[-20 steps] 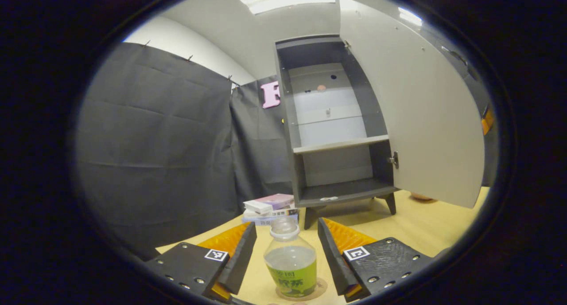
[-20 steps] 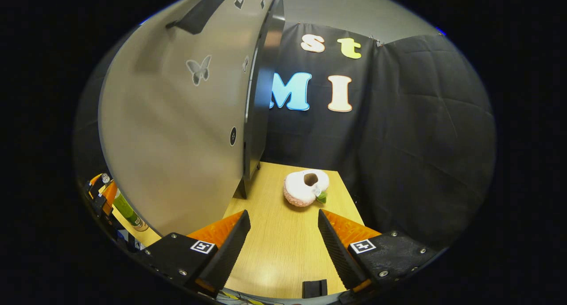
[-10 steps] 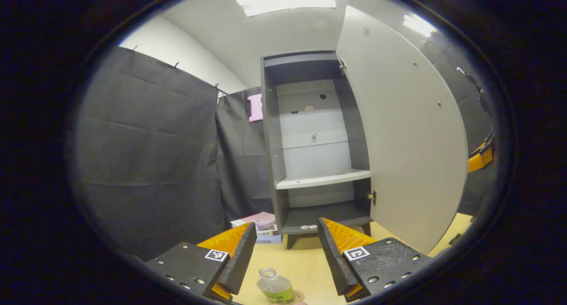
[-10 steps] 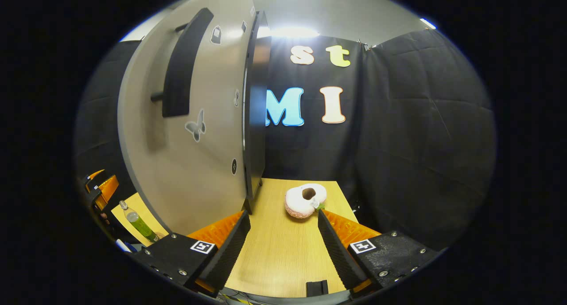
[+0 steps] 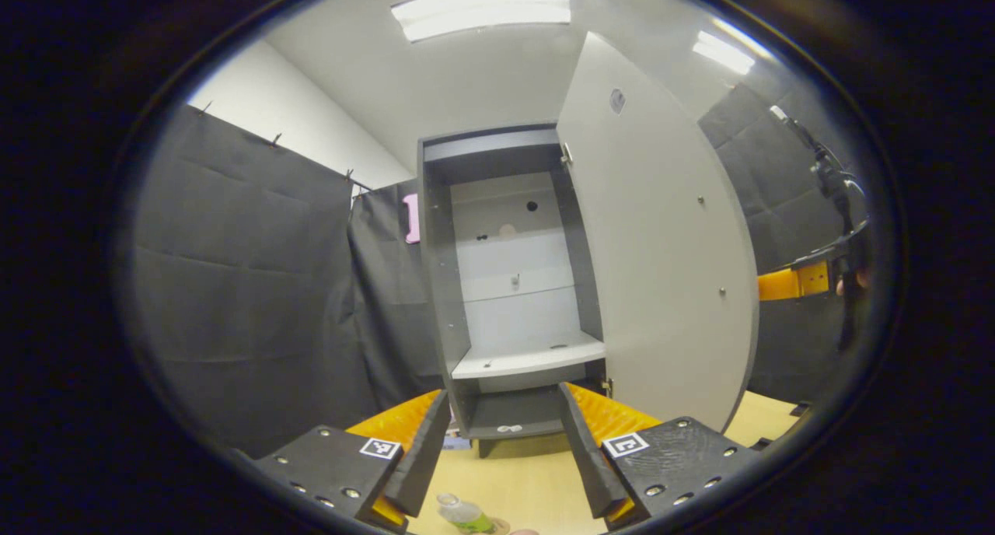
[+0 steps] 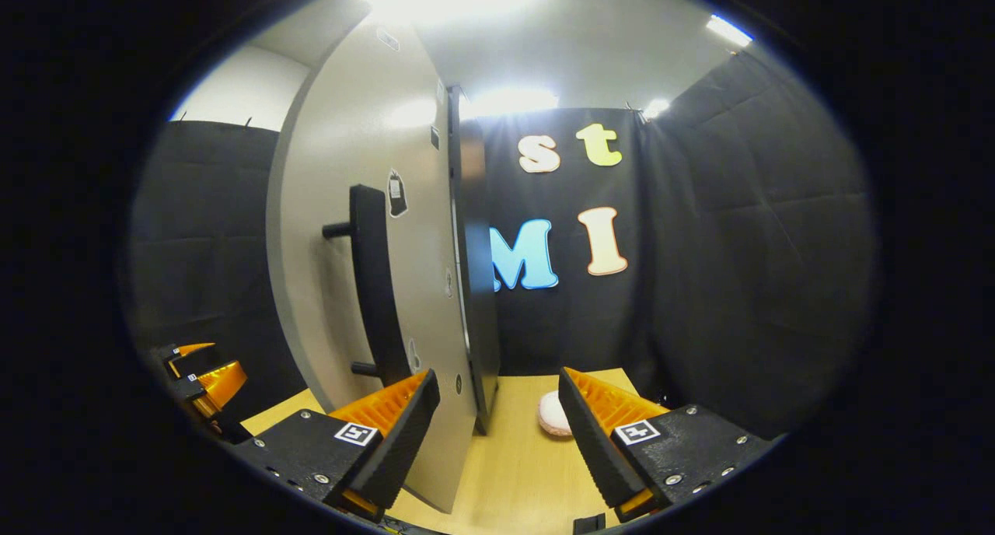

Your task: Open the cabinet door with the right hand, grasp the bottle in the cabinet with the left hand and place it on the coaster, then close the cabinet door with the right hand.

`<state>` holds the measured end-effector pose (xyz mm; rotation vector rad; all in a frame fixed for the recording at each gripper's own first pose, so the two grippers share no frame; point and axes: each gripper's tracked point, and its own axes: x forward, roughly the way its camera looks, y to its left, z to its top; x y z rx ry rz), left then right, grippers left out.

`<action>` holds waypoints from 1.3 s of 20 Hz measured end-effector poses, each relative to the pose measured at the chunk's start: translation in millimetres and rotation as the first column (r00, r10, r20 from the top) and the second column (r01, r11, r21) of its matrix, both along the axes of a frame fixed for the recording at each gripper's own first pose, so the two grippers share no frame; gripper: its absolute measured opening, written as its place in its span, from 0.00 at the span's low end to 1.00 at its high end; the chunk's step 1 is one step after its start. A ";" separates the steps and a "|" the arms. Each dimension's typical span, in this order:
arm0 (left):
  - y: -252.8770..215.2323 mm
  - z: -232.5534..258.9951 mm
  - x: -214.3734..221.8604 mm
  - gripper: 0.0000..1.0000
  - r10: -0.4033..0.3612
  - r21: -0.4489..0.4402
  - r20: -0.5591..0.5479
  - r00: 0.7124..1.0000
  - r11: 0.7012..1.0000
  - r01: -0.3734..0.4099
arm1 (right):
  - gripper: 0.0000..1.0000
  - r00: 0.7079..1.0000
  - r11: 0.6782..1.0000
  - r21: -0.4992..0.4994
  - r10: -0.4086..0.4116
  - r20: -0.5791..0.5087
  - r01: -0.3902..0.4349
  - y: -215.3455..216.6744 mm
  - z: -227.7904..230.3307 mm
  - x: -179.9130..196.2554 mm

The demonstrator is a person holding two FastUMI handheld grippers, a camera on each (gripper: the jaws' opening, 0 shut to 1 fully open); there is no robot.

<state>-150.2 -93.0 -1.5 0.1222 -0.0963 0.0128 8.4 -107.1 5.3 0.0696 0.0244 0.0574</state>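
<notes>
The grey cabinet stands open with bare shelves, its pale door swung out to the right. The bottle, holding green liquid, stands far below on the round coaster. My left gripper is open and empty, raised well above and behind the bottle. In the right gripper view the door shows its outer face with a black bar handle. My right gripper is open and empty, just right of the handle and short of the door. The right gripper also shows past the door's edge.
A pink plush ring lies on the wooden table to the right of the cabinet. My left gripper appears low at the left of the door. Black cloth walls close in the booth on all sides.
My left gripper has lifted up and away from the bottle, which stays on the coaster. My right gripper has risen, bringing the door handle into its view.
</notes>
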 end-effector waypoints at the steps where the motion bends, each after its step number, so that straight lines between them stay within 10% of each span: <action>1: 4.5 -1.1 2.5 0.83 0.011 0.005 -0.013 1.000 1.000 -0.011 | 0.94 1.000 1.000 -0.012 -0.003 0.002 0.003 0.7 0.6 0.2; 11: 76.9 -3.9 36.1 0.82 0.074 -0.016 -0.080 0.994 0.997 -0.076 | 0.90 0.998 1.000 0.020 0.024 -0.056 -0.023 58.5 -3.6 -2.1; 26: 163.4 -18.2 133.9 0.79 -0.103 -0.065 -0.103 0.989 0.993 0.096 | 0.90 0.999 0.999 0.028 0.032 -0.033 -0.031 209.2 1.5 50.7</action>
